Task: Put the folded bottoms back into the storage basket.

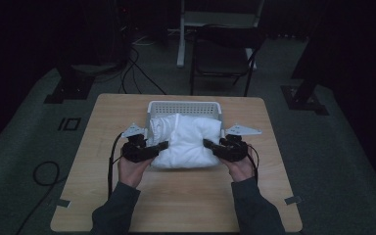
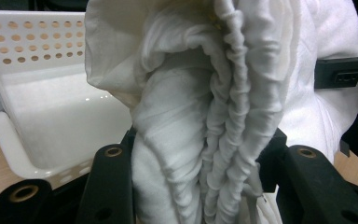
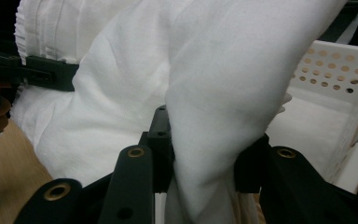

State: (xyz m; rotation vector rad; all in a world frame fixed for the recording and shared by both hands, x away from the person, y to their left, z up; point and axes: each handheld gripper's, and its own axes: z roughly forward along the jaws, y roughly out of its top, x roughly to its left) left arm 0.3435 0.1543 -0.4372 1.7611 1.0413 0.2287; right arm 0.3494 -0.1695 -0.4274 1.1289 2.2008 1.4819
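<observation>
Two claws carry a folded white cloth [image 1: 186,142] at a basket [image 1: 185,106].
Left claw [image 1: 162,146] and right claw [image 1: 209,143] each pinch a side; next, likely lowering it evenly into the basket on the desk [image 1: 176,200].

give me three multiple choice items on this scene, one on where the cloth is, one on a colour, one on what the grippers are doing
1. Where does the folded white cloth bundle sit?
A. half over the near rim of the white perforated plastic basket
B. on the dark folding chair
C. on the floor

2. What colour is the basket?
A. blue
B. white
C. red

3. What are the left gripper and right gripper doing?
A. both open, clear of the cloth
B. one on the basket
C. both clamped on the cloth

Answers: 1 A, the high view shows the bundle overlapping the basket's near edge; 2 B, its walls show white; 3 C, each gripper view shows fabric pinched between the black jaws.
</observation>
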